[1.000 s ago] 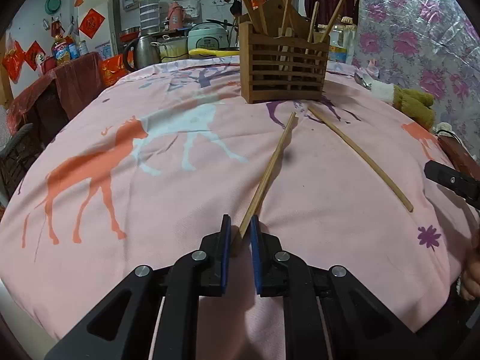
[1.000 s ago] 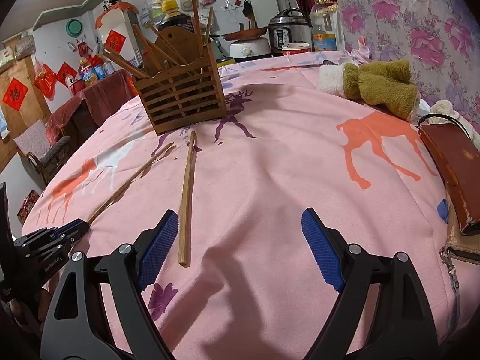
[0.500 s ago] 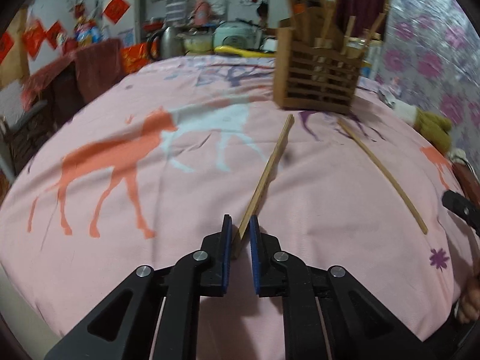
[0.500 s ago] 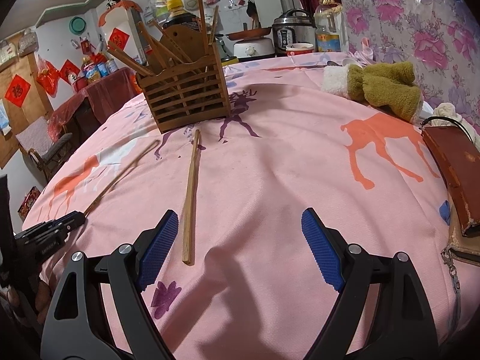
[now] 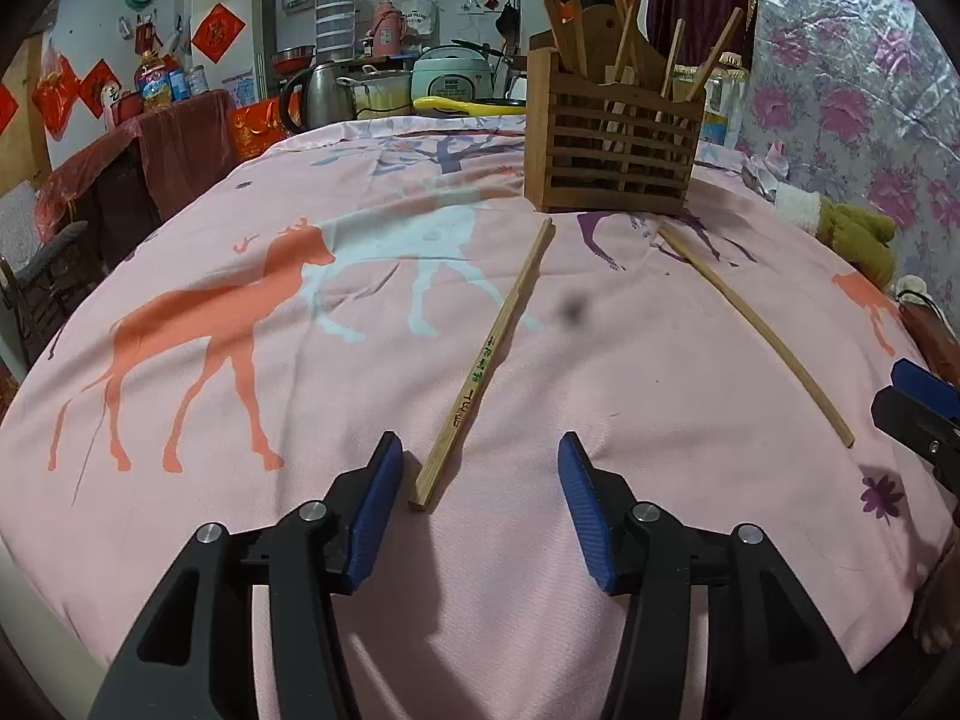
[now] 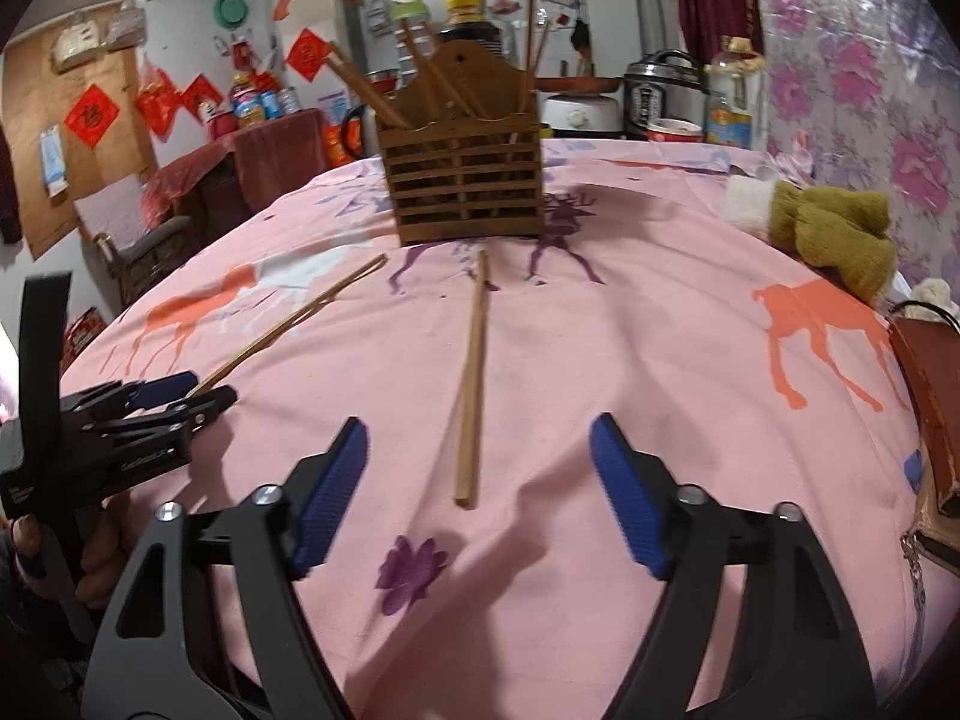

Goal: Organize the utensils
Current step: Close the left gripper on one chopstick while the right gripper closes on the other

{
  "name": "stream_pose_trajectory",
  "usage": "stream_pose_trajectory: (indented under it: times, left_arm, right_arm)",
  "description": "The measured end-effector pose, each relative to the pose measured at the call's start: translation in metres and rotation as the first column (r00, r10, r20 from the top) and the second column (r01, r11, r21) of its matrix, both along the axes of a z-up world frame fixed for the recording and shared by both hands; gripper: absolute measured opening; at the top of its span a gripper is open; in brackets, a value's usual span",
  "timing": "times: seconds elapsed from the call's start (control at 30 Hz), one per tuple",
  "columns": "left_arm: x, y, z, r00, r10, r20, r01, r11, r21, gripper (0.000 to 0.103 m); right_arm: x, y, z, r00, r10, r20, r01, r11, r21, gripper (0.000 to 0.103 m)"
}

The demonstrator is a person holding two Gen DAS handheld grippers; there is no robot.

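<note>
Two wooden chopsticks lie loose on the pink cloth. The printed chopstick [image 5: 486,360] lies straight ahead of my left gripper [image 5: 477,495], which is open, with the stick's near end between its fingers. The plain chopstick [image 6: 471,384] lies ahead of my right gripper [image 6: 480,480], which is open and empty, a little short of the stick's near end. The plain chopstick also shows in the left wrist view [image 5: 756,318]. A slatted wooden utensil holder [image 5: 612,144] with several chopsticks in it stands upright at the far side, also in the right wrist view [image 6: 465,180].
An olive and white plush toy [image 6: 822,228] lies at the right. A brown case [image 6: 930,396] lies at the right edge. Kitchen pots and a rice cooker [image 5: 450,75] stand beyond the table. The cloth [image 5: 240,390] drops off at the near and left edges.
My left gripper has opened and let go of the printed chopstick, which now lies flat on the cloth. My right gripper has moved closer to the plain chopstick and stays open.
</note>
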State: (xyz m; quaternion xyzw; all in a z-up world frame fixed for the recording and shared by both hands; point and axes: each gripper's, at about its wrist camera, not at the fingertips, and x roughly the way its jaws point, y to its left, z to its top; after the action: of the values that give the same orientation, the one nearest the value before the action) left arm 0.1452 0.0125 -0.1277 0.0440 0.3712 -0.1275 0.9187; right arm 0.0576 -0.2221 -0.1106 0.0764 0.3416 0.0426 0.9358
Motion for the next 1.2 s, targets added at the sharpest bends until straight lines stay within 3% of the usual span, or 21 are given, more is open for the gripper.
stream_pose_trajectory:
  times: [0.2, 0.4, 0.6, 0.77, 1.03, 1.2]
  left_arm:
    - [0.001, 0.0, 0.0, 1.0, -0.001, -0.006, 0.001, 1.0, -0.009, 0.055]
    - [0.004, 0.008, 0.002, 1.0, 0.011, -0.02, -0.012, 0.999, -0.043, 0.055]
    - [0.004, 0.013, 0.003, 1.0, 0.011, -0.028, -0.013, 0.998, -0.064, 0.054]
    - [0.002, 0.014, 0.003, 0.999, -0.005, -0.032, 0.003, 0.997, -0.078, 0.039]
    - [-0.007, 0.008, 0.003, 0.999, -0.035, -0.028, 0.034, 0.997, -0.062, 0.039]
    - [-0.005, 0.011, 0.003, 0.999, -0.026, -0.031, 0.024, 0.997, -0.07, 0.032]
  right_arm:
    - [0.001, 0.003, -0.002, 1.0, 0.028, -0.012, -0.028, 1.0, 0.003, 0.05]
    - [0.004, 0.005, -0.005, 0.998, 0.051, -0.035, -0.051, 0.999, 0.007, 0.043]
    - [0.014, 0.004, -0.021, 0.991, 0.038, -0.131, -0.04, 0.999, -0.012, 0.033]
    - [0.012, 0.006, -0.022, 0.99, 0.039, -0.134, -0.043, 0.999, -0.027, 0.031]
    - [0.01, 0.005, -0.021, 0.99, 0.037, -0.135, -0.04, 0.999, -0.022, 0.031]
    - [0.01, 0.005, -0.021, 0.99, 0.038, -0.134, -0.041, 0.999, -0.022, 0.031]
